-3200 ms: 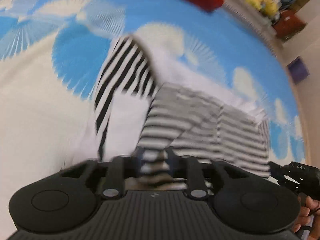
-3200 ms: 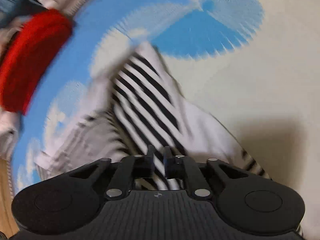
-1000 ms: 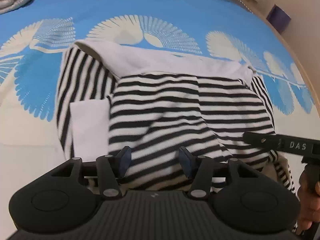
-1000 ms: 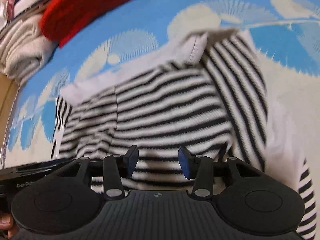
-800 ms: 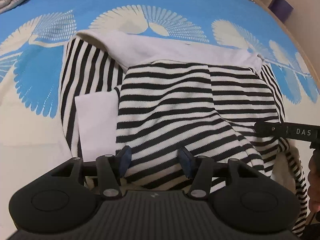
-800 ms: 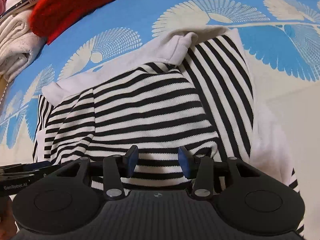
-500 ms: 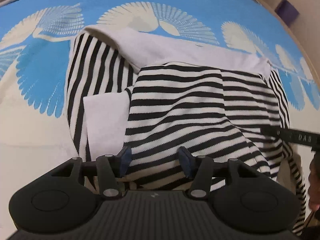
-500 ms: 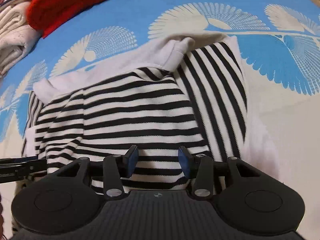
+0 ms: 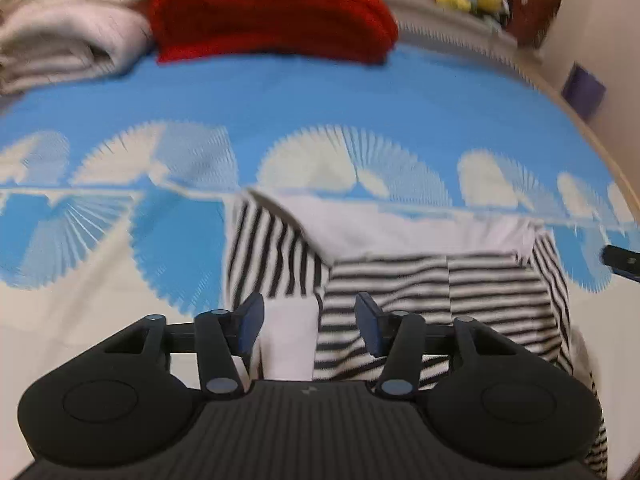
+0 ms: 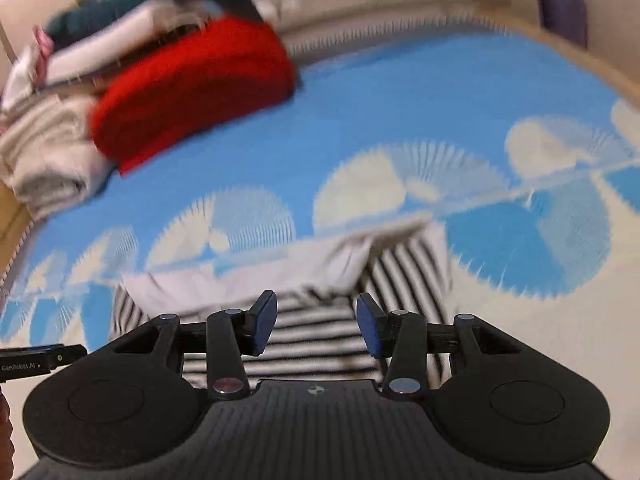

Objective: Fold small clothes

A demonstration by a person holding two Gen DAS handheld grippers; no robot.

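**Striped top lies folded on the blue mat, both grippers empty above it**

The top (image 9: 432,292) is a black-and-white striped knit, lying on the mat (image 9: 280,100) just ahead of both grippers. Its striped body is doubled over so the bands run crosswise in the middle, while a sleeve or side panel on one edge shows stripes running lengthwise. A plain white band, perhaps a hem or collar, lies along its far edge, and a white patch shows near the left gripper (image 9: 309,322). Motion blur softens the detail in both views.

The left gripper's jaws are closing, with nothing pressed between them; the top only shows through the gap. The right gripper (image 10: 316,320) has its jaws apart and holds nothing.

The mat is blue with cream fan shapes. At its far side sit a red folded garment (image 9: 272,8) and cream folded laundry (image 9: 68,20).

In the right wrist view, the other gripper's side bears the words "GenRobot.AI" (image 10: 20,367).
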